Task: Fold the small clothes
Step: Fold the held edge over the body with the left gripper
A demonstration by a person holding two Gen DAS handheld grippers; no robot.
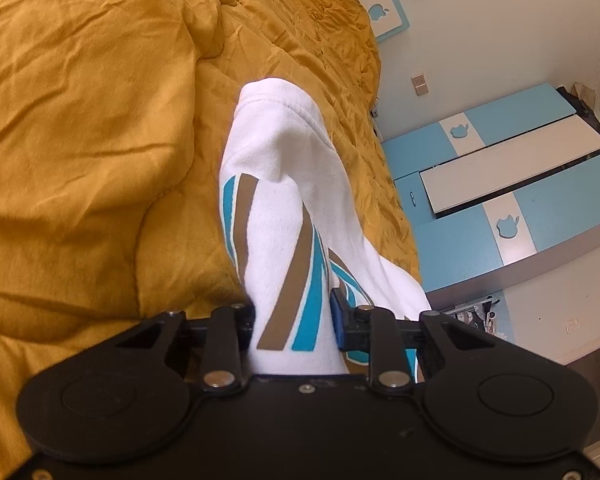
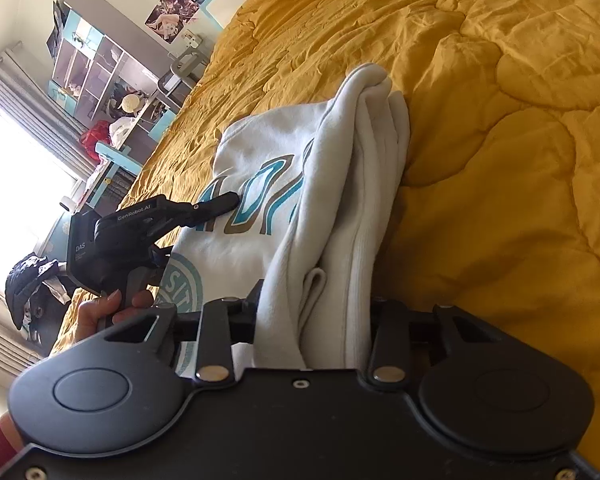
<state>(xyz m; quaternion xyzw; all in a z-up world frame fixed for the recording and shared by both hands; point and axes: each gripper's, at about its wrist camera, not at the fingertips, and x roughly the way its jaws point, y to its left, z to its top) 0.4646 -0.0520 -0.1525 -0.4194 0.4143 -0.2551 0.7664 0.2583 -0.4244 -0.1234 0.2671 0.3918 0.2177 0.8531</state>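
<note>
A white sweatshirt point(image 1: 284, 152) with teal and brown printed stripes lies partly lifted over the mustard-yellow quilt point(image 1: 80, 120). My left gripper point(image 1: 294, 312) is shut on a fold of it, and the cloth fills the gap between the fingers. In the right wrist view the sweatshirt point(image 2: 256, 152) is bunched into thick folds. My right gripper point(image 2: 314, 308) is shut on that bundle near its hem. The left gripper point(image 2: 230, 202) shows at the left, pinching the printed front, held by a person's hand point(image 2: 108, 312). The quilt point(image 2: 500, 160) spreads to the right.
A blue and white wardrobe point(image 1: 500, 184) stands past the bed's right edge. A shelf unit point(image 2: 100, 72) with toys and a bright window point(image 2: 16, 176) are at the far left, with dark clothing point(image 2: 32, 280) piled below.
</note>
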